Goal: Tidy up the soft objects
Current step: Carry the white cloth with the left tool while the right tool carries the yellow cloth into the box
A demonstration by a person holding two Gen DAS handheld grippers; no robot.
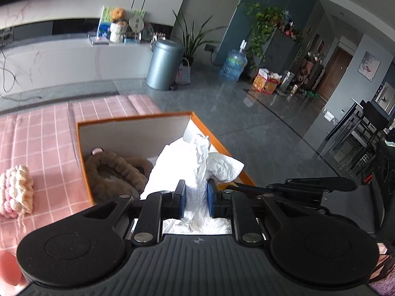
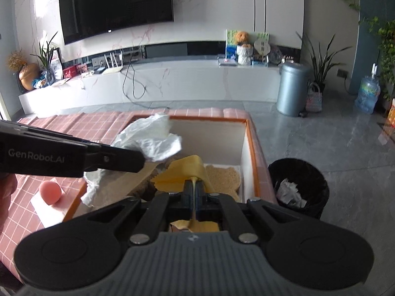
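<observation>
My left gripper is shut on a crumpled white tissue that sticks up past its blue pads, above an orange-rimmed box. A brown plush piece lies inside the box. In the right wrist view, my right gripper is shut on a yellow cloth, which it holds over the same box. The left gripper reaches in from the left with the tissue. A pink and cream knitted piece rests on the pink checked tablecloth.
A pink ball sits on a white pad left of the box. On the floor to the right stands a black waste bin holding paper. A grey metal bin and a water bottle stand farther back.
</observation>
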